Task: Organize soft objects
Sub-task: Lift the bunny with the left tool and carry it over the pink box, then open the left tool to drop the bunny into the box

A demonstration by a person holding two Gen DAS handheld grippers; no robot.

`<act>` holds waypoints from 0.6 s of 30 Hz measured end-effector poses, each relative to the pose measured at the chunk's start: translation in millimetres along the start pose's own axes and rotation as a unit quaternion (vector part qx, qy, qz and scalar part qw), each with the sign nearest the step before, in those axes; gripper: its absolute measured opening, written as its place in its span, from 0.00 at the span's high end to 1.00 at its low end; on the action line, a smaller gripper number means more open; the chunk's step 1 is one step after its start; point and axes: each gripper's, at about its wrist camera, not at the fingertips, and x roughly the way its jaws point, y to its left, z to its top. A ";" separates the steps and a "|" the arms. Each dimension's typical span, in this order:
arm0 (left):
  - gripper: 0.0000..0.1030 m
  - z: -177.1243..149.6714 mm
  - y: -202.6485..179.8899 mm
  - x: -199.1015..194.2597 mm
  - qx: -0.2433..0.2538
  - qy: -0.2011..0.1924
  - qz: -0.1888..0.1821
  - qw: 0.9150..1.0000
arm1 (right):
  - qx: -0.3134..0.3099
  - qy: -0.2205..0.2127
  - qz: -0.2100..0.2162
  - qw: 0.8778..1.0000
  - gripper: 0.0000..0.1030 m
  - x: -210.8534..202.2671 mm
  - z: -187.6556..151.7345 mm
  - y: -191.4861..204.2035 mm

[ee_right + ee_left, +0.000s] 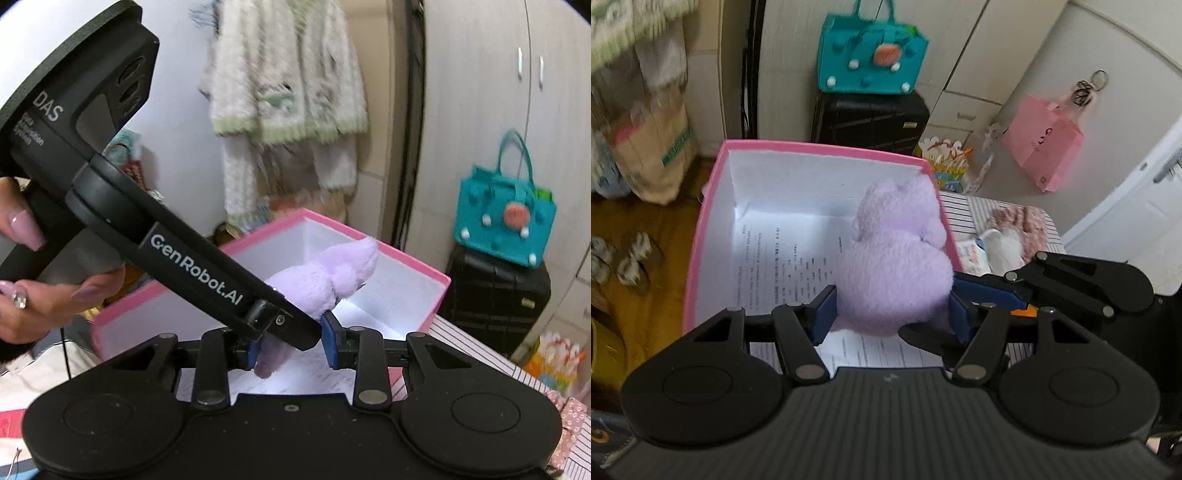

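Note:
A lilac plush toy hangs over the open pink box, whose white inside is lined with printed paper. My left gripper is shut on the toy's lower body, its blue pads pressing in from both sides. From the right, the other tool's black frame reaches in to the same toy. In the right wrist view my right gripper is shut on a dangling plush limb. The left tool's body, held by a hand, crosses in front and hides much of the toy above the box.
A teal felt bag sits on a black suitcase behind the box. A pink paper bag hangs on the wall. Folded cloths lie on the striped bedding. Slippers rest on the wooden floor. A cardigan hangs above.

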 end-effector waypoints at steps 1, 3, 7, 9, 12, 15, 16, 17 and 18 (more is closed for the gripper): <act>0.42 6.5 7.1 10.4 -0.013 0.009 -0.005 1.000 | 0.002 0.008 -0.004 1.000 0.64 9.4 3.8 -4.6; 0.42 15.5 15.4 26.6 -0.025 0.021 -0.010 0.999 | 0.001 0.025 -0.013 1.000 0.64 25.9 8.3 -11.8; 0.44 26.7 31.0 51.0 -0.060 0.039 -0.023 0.997 | -0.003 0.055 -0.026 0.998 0.64 47.8 13.1 -22.4; 0.44 28.2 34.1 58.3 -0.068 0.044 -0.023 0.996 | -0.010 0.067 -0.033 0.997 0.64 57.5 15.8 -21.8; 0.47 29.7 35.2 67.6 -0.072 0.054 -0.019 0.996 | -0.024 0.087 -0.046 0.995 0.64 68.7 17.8 -21.6; 0.49 32.9 37.5 76.7 -0.079 0.065 -0.019 0.995 | -0.033 0.109 -0.062 0.992 0.65 80.0 18.2 -20.2; 0.49 32.7 37.7 79.0 -0.081 0.068 -0.018 0.994 | -0.033 0.120 -0.066 0.990 0.65 83.1 17.9 -20.8; 0.49 32.1 37.7 81.2 -0.082 0.071 -0.019 0.994 | -0.034 0.127 -0.071 0.989 0.65 85.5 17.3 -19.8; 0.49 32.7 37.6 82.9 -0.081 0.072 -0.019 0.994 | -0.040 0.132 -0.078 0.987 0.65 87.4 17.0 -18.0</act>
